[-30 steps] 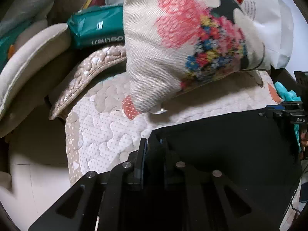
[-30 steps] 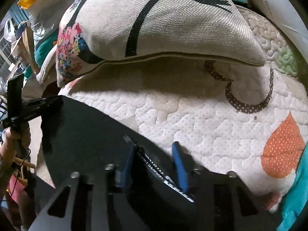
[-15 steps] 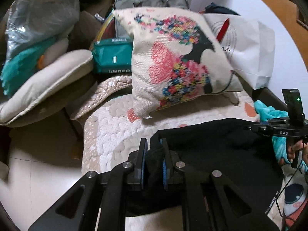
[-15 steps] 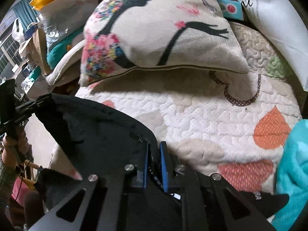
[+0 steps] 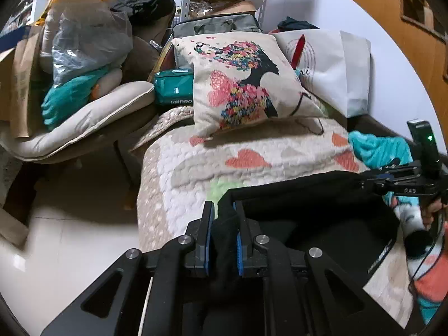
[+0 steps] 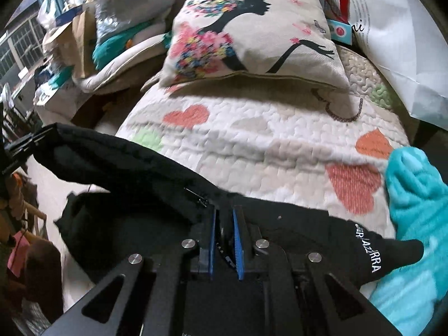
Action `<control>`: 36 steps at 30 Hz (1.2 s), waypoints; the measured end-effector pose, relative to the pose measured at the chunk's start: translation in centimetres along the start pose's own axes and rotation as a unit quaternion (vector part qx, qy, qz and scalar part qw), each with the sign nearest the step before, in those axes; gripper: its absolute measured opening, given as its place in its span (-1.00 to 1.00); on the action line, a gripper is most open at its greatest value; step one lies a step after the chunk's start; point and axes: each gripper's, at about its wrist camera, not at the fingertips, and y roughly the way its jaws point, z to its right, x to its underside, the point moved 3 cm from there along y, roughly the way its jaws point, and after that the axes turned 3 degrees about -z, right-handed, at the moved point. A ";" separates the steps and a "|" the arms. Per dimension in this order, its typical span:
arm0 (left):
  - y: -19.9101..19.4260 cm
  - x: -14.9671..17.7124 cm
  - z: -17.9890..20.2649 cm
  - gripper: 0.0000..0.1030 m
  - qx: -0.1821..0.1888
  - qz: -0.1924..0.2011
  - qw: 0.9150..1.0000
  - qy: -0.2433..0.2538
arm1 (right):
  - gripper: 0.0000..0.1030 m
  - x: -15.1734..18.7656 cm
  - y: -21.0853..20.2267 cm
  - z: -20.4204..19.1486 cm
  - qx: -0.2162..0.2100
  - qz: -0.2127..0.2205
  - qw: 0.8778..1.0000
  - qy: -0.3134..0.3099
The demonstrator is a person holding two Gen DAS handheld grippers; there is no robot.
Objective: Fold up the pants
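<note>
1. Pants (image 5: 308,218) hang stretched between both tools, above the quilted bed (image 5: 179,168).
2. Left tool (image 5: 224,218) pinches one corner tight.
3. Right tool (image 6: 224,224) grips the other, near a teal blanket (image 6: 414,184).

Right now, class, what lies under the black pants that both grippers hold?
Under the black pants lies the heart-patterned quilt, showing past their far edge; a teal blanket sits beside them. Whatever is directly beneath the fabric is covered.

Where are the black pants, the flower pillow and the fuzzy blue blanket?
pants (image 6: 134,168), right wrist view, on the raised black edge.
pillow (image 5: 240,84), left wrist view, on its flowery middle.
blanket (image 6: 414,184), right wrist view, on its fuzzy top.
</note>
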 end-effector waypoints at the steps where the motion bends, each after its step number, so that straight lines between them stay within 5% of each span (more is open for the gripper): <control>1: -0.4 0.5 0.1 -0.75 -0.001 -0.001 1.000 0.002 | -0.76 0.6 -0.2 -0.4 0.000 -0.002 1.000 -0.002; 12: -2.0 9.0 1.4 -0.66 -0.006 -0.065 0.998 0.012 | -0.76 9.1 0.9 -4.2 0.007 -0.090 0.995 -0.033; 16: -3.1 10.7 1.6 -0.63 -0.050 -0.083 0.995 0.029 | -0.76 11.8 2.2 -5.3 0.019 -0.129 0.990 -0.051; 23: -5.9 13.7 -2.0 -0.31 -0.099 -0.142 0.985 -0.009 | -0.62 13.8 2.4 -6.2 0.034 -0.163 0.984 -0.069; 27: -7.3 14.1 -5.1 -0.17 -0.089 -0.138 0.981 -0.100 | -0.55 13.2 0.7 -6.8 0.050 -0.136 0.987 -0.076; 31: -6.0 13.9 -6.9 -0.09 -0.011 -0.135 0.966 -0.222 | -0.54 10.6 -1.4 -8.8 0.036 -0.078 0.994 -0.074; 36: -2.5 14.4 -5.7 -0.09 0.002 -0.161 0.950 -0.267 | -0.53 7.5 1.0 -12.5 -0.010 -0.030 0.999 -0.033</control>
